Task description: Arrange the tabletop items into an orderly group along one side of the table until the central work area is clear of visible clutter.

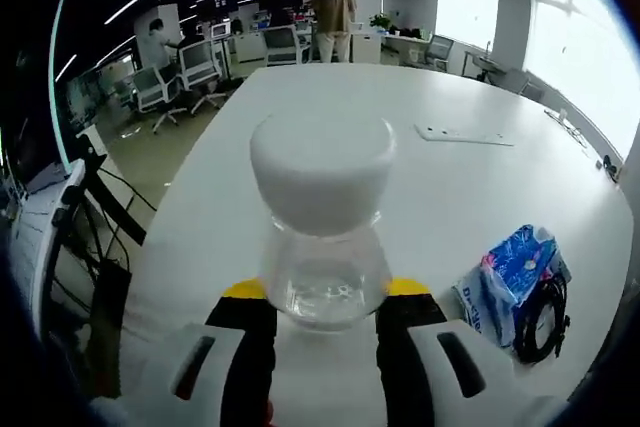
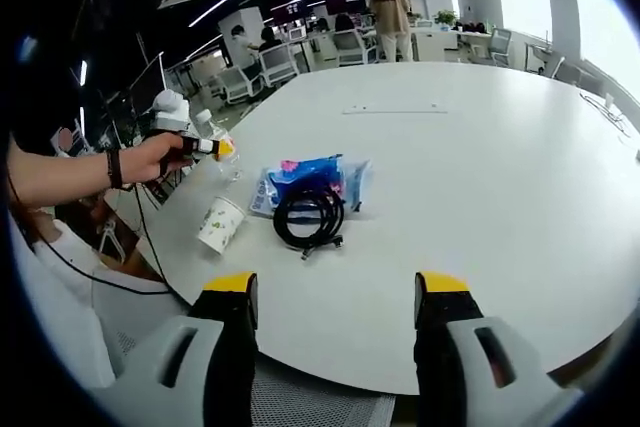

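My left gripper [image 1: 325, 292] is shut on a clear plastic bottle [image 1: 322, 267] with a wide white cap [image 1: 322, 169], held over the near edge of the white table [image 1: 420, 187]. In the right gripper view the same gripper [image 2: 200, 145] sits in a person's hand at the table's left edge. A blue packet [image 1: 510, 282] lies to the right with a coiled black cable [image 1: 545, 319] against it. In the right gripper view the packet [image 2: 312, 177] and cable [image 2: 310, 215] lie beside a paper cup [image 2: 220, 224] on its side. My right gripper [image 2: 338, 292] stands open above the table's near edge, with nothing between its fingers.
A flat white power strip [image 1: 465, 134] lies further along the table [image 2: 480, 147]. Office chairs [image 1: 195, 67] and desks stand beyond the table, with people at the far end of the room. The holder's arm [image 2: 60, 182] reaches in from the left.
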A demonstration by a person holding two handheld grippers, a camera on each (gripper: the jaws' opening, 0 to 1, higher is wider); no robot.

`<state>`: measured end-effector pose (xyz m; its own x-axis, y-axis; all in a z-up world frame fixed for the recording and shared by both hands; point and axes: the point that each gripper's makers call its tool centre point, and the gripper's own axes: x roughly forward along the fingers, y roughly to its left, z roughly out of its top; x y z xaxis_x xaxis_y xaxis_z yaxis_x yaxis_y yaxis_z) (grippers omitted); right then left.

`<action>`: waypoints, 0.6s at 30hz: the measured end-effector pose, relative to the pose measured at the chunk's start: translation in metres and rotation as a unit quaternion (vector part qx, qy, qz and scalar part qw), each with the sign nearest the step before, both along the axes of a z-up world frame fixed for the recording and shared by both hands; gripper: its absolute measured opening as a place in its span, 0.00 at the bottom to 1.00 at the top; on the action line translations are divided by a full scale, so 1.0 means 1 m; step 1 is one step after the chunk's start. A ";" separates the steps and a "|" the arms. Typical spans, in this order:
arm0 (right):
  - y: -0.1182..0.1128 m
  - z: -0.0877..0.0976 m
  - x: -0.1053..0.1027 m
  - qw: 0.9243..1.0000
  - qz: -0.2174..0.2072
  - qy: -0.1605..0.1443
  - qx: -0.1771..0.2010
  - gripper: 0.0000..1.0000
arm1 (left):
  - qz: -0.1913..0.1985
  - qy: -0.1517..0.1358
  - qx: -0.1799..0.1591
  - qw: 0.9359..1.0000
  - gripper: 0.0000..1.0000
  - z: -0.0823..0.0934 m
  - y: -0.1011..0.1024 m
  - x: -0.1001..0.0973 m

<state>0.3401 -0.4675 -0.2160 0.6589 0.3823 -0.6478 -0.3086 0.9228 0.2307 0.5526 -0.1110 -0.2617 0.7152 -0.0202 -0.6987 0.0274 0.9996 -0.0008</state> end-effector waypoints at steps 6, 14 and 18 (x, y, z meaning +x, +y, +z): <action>0.004 0.001 0.001 1.000 0.006 -0.001 0.001 0.63 | 0.015 0.002 -0.003 1.000 0.38 -0.001 0.000 0.001; 0.004 0.000 0.000 1.000 0.006 -0.002 0.003 0.63 | 0.035 0.009 -0.014 0.999 0.38 -0.003 0.001 0.001; 0.002 -0.001 -0.002 1.000 0.003 -0.002 0.005 0.63 | 0.042 0.011 -0.014 0.999 0.38 -0.003 0.000 0.001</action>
